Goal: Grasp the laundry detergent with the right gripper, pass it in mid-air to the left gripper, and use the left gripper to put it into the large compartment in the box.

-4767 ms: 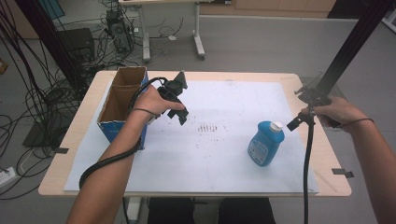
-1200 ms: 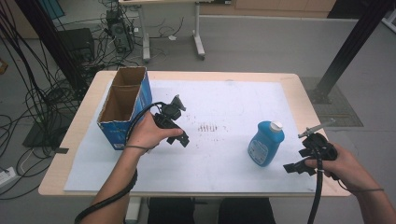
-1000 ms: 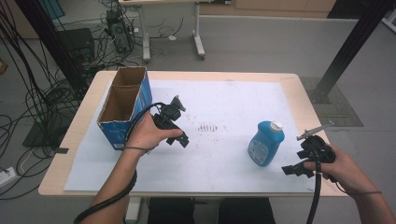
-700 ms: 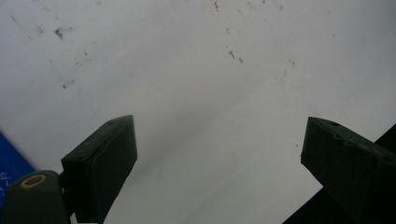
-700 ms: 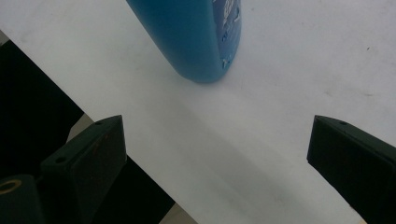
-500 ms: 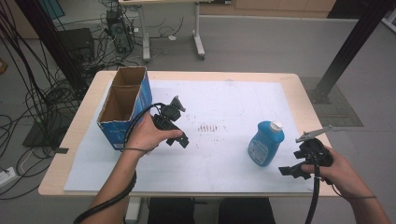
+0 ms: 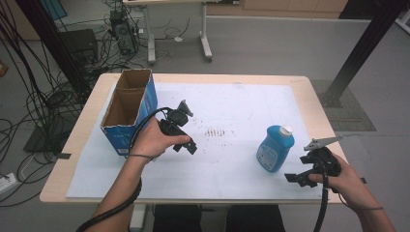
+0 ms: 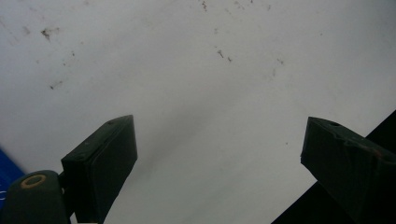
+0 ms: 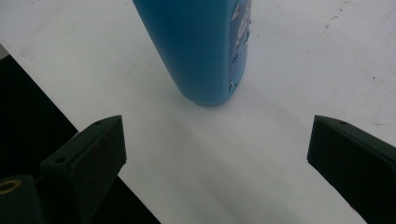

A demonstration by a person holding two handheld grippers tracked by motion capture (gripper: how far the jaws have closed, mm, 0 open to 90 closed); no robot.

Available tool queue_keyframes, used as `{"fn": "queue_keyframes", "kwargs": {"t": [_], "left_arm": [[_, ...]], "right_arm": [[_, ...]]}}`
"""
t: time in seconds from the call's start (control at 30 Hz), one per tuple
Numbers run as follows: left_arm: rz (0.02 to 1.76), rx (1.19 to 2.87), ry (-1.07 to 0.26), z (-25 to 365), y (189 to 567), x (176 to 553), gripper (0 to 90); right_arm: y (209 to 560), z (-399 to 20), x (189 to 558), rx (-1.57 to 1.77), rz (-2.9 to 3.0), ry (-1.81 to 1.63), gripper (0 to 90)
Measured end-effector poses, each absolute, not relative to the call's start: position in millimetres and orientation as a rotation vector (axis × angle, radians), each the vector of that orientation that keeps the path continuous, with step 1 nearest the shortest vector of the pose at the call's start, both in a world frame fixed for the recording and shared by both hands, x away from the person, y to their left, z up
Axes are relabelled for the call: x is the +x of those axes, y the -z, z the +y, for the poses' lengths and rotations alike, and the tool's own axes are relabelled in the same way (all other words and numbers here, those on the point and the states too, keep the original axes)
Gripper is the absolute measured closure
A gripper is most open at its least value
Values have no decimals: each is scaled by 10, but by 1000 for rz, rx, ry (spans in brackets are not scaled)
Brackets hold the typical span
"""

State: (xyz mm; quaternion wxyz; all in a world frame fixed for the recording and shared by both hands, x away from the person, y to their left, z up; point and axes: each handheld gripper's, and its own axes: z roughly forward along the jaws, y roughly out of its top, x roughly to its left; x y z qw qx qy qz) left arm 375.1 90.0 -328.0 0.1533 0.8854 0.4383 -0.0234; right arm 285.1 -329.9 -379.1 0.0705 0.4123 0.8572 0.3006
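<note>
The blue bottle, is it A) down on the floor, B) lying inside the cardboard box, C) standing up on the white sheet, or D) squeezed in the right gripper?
C: the blue bottle stands upright on the white sheet, with the open right gripper just beside it and not touching.

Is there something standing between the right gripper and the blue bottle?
No. The right gripper has its jaws open and points at the blue bottle; between them lies bare white sheet, nothing else visible. The jaws do not touch the bottle yet.
</note>
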Motion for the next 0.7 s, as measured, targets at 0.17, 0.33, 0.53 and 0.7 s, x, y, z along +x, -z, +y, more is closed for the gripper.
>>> {"fn": "queue_keyframes", "kwargs": {"t": [0.17, 0.33, 0.53, 0.7], "left_arm": [[1256, 2541, 67, 886, 3291, 3741, 110], [1253, 2543, 67, 873, 3298, 3729, 110], [1252, 2545, 68, 866, 3307, 3717, 110], [1250, 2541, 70, 862, 3306, 3706, 110]], "right_arm": [[3843, -3290, 2820, 1221, 2557, -941, 44], [3866, -3297, 2807, 1217, 2545, -967, 43], [3918, -3291, 2783, 1209, 2543, -988, 43], [3958, -3272, 2765, 1187, 2529, -1015, 41]]}}
